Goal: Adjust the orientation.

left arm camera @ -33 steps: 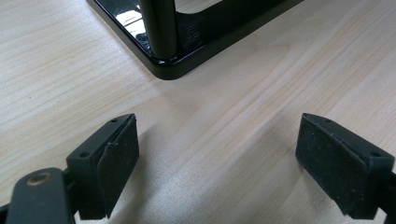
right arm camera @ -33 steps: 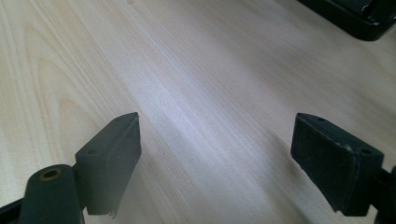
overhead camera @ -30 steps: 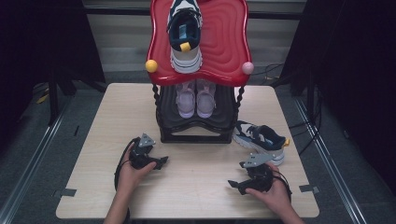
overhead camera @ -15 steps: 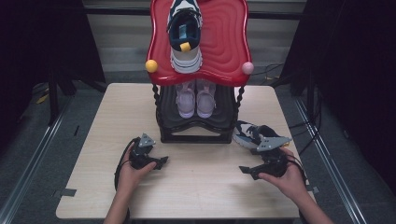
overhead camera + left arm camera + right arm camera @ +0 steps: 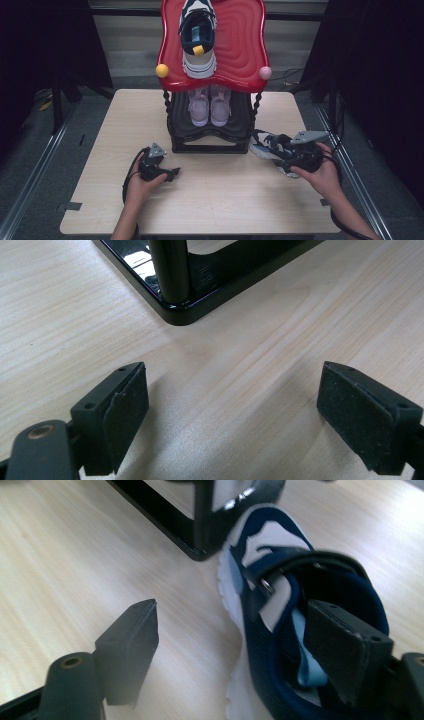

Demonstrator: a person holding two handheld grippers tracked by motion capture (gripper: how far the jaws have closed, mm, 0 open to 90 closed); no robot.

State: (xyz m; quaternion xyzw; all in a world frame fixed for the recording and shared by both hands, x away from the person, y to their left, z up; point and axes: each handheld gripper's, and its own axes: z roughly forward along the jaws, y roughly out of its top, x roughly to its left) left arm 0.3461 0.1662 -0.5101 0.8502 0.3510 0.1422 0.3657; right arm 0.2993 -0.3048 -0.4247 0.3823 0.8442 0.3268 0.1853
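Note:
A navy and white sneaker [image 5: 266,144] lies on the wooden table [image 5: 225,200], just right of the shoe rack's black base [image 5: 210,142]. My right gripper [image 5: 289,161] is open at that sneaker [image 5: 265,645]. In the right gripper view [image 5: 235,617], one jaw hangs over the shoe's opening and the other over bare table beside its white sole. My left gripper [image 5: 172,173] rests open on the table in front of the rack's left corner [image 5: 180,315], with nothing between its pads [image 5: 232,385]. A matching navy sneaker [image 5: 198,35] stands on the rack's red top shelf [image 5: 240,45].
A lilac pair of shoes [image 5: 210,105] sits on the rack's lower black shelf. Yellow [image 5: 162,70] and pink [image 5: 265,73] knobs stick out at the red shelf's corners. The rack's post and base corner [image 5: 200,545] stand close to the loose sneaker's toe.
My right gripper has moved away from the table's front edge, to the right and forward, up to the loose sneaker. The left gripper has stayed put.

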